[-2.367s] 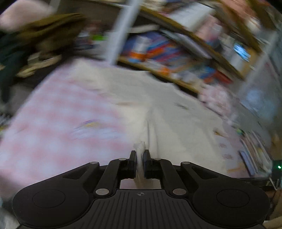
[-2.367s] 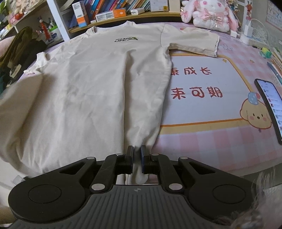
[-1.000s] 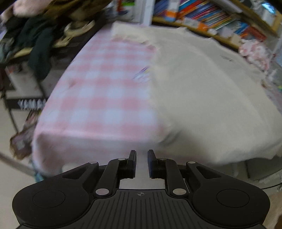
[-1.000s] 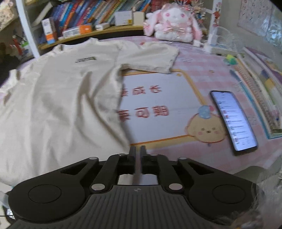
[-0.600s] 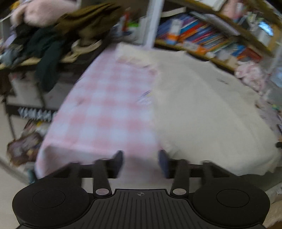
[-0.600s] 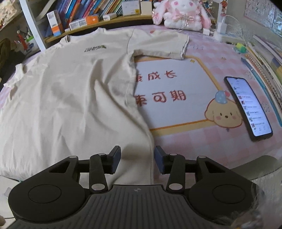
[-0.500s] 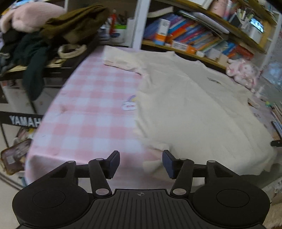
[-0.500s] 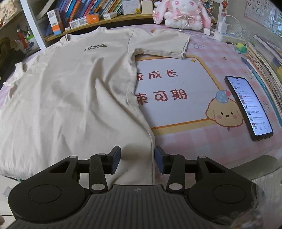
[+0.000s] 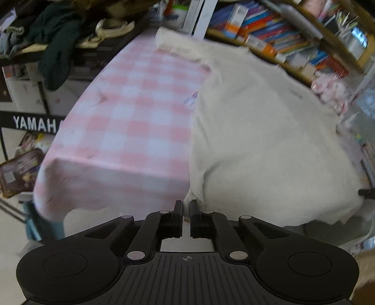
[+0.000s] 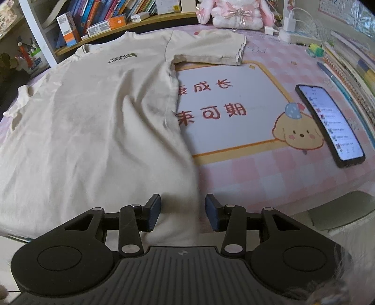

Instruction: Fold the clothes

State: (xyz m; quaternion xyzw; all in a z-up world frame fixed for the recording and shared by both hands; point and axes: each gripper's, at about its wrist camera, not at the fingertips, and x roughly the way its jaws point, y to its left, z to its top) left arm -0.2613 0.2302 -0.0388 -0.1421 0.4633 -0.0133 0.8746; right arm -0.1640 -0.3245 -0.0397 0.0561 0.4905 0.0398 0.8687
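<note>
A cream T-shirt [image 10: 93, 122] lies spread face up on the pink checked tablecloth [image 10: 269, 183], its hem hanging over the near edge. In the left wrist view the T-shirt [image 9: 257, 140] covers the right half of the table. My left gripper [image 9: 186, 206] is shut on the hem's left corner at the table's front edge. My right gripper [image 10: 182, 208] is open, its jaws either side of the hem's right corner, not gripping it.
A phone [image 10: 328, 122] lies on the table at right, beside a printed mat [image 10: 234, 110]. A plush rabbit [image 10: 234, 11] and a bookshelf [image 10: 105, 18] stand at the back. Dark clothes [image 9: 58, 40] pile on a keyboard stand to the left.
My left gripper was open half a second ago and has closed on the hem's left corner. My right gripper let go of the hem about a second ago and stays open.
</note>
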